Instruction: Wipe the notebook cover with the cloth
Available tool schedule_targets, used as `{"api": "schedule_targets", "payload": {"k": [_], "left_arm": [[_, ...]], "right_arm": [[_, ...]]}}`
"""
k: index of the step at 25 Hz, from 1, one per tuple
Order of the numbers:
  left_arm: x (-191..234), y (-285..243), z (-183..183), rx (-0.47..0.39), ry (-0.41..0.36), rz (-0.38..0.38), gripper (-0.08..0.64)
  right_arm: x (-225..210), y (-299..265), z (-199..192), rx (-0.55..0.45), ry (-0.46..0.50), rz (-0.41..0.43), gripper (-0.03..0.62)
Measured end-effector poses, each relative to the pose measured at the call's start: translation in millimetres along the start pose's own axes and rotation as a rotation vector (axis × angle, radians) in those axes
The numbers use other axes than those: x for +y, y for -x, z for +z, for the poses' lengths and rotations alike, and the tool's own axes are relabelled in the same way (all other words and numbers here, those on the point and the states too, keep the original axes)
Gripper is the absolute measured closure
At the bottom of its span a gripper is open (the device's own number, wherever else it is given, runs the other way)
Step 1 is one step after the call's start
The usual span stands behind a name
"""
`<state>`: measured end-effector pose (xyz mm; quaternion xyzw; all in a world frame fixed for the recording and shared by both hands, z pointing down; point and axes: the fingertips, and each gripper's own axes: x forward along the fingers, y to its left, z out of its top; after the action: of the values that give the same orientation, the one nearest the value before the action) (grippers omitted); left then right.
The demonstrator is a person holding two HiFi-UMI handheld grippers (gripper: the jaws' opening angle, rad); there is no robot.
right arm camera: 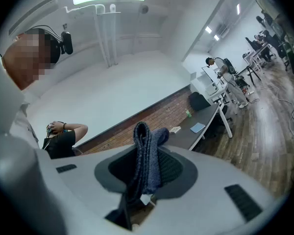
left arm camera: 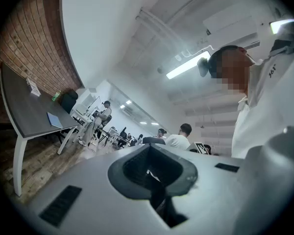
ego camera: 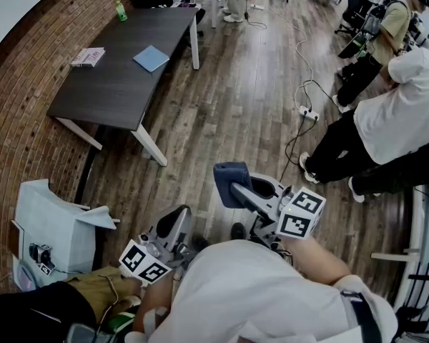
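The blue notebook (ego camera: 151, 58) lies flat on a dark table (ego camera: 114, 84) across the room, far from both grippers. It shows small in the left gripper view (left arm camera: 54, 120) and the right gripper view (right arm camera: 198, 128). My right gripper (ego camera: 231, 186) is held near my body and is shut on a folded dark blue cloth (right arm camera: 148, 155), which sticks up out of its jaws (ego camera: 229, 181). My left gripper (ego camera: 177, 221), lower and to the left, is shut with nothing between its jaws (left arm camera: 153, 174).
On the table are also a small booklet (ego camera: 88, 56) and a green bottle (ego camera: 120, 11). A brick wall (ego camera: 21, 120) runs behind it. A power strip with cables (ego camera: 307, 111) lies on the wooden floor. People (ego camera: 386, 113) stand at the right, and a white box (ego camera: 50, 227) sits at lower left.
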<state>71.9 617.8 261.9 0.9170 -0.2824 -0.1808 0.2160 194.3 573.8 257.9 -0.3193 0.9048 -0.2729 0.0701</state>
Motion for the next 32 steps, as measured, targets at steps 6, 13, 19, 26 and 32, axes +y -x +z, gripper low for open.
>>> {"api": "schedule_targets", "payload": {"k": [6, 13, 19, 26, 32], "left_arm": [[2, -3, -5, 0.006, 0.000, 0.002, 0.551], [3, -12, -5, 0.016, 0.003, -0.007, 0.551], [5, -15, -8, 0.026, 0.011, -0.016, 0.551], [5, -21, -13, 0.036, 0.015, -0.009, 0.551], [6, -28, -21, 0.043, 0.020, 0.009, 0.551]], "right_arm": [[-5, -2, -2, 0.003, -0.001, 0.007, 0.490], [-9, 0, 2, -0.005, -0.004, -0.002, 0.491], [-12, 2, 1, -0.009, -0.006, -0.016, 0.491], [-22, 8, -1, -0.009, -0.024, -0.032, 0.491], [-39, 13, 4, -0.013, -0.089, -0.039, 0.491]]}}
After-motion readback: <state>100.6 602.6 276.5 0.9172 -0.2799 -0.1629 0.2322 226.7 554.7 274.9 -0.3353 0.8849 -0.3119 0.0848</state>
